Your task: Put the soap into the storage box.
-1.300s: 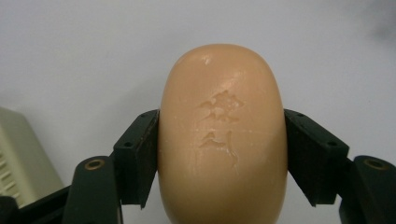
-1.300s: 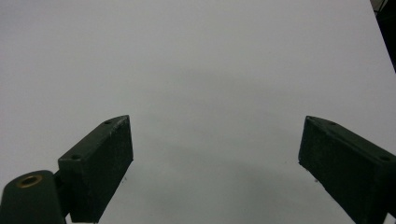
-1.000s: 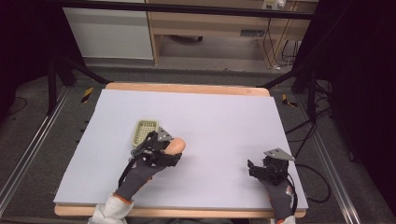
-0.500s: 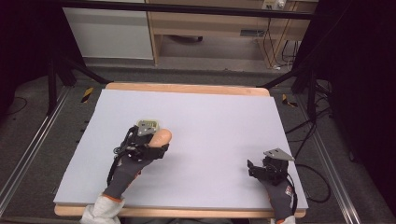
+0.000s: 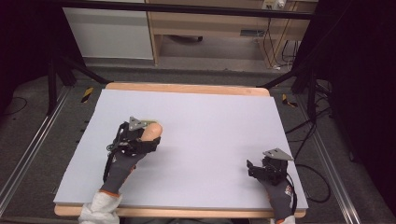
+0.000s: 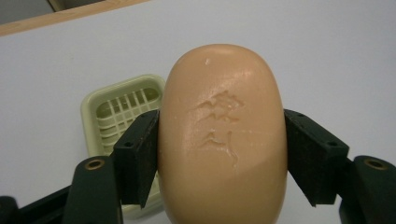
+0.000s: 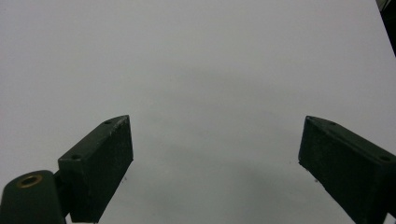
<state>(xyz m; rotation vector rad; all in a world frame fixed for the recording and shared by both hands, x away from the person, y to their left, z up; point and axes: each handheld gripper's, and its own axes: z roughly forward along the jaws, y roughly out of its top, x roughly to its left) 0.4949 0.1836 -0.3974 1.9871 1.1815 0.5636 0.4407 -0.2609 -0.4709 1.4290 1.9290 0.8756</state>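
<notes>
My left gripper [image 5: 148, 136] is shut on a peach oval soap bar [image 5: 152, 131] at the left middle of the white table [image 5: 210, 121]. In the left gripper view the soap [image 6: 222, 135] is squeezed between both jaws of the left gripper [image 6: 223, 142]. A pale green slatted soap dish [image 6: 119, 109] lies just below and behind it, partly hidden by the soap. My right gripper [image 5: 256, 169] rests open near the table's front right corner. The right gripper [image 7: 219, 156] has bare table between its jaws.
The table has a wooden rim [image 5: 187, 87] along its far edge. Beyond it stand a cabinet [image 5: 109, 32] and a wooden shelf unit [image 5: 219, 28]. Cables [image 5: 308, 140] trail on the floor at the right.
My left gripper has carried the soap leftward and farther from the person, and now it hangs over the soap dish, hiding most of it in the high view. The right gripper has stayed put.
</notes>
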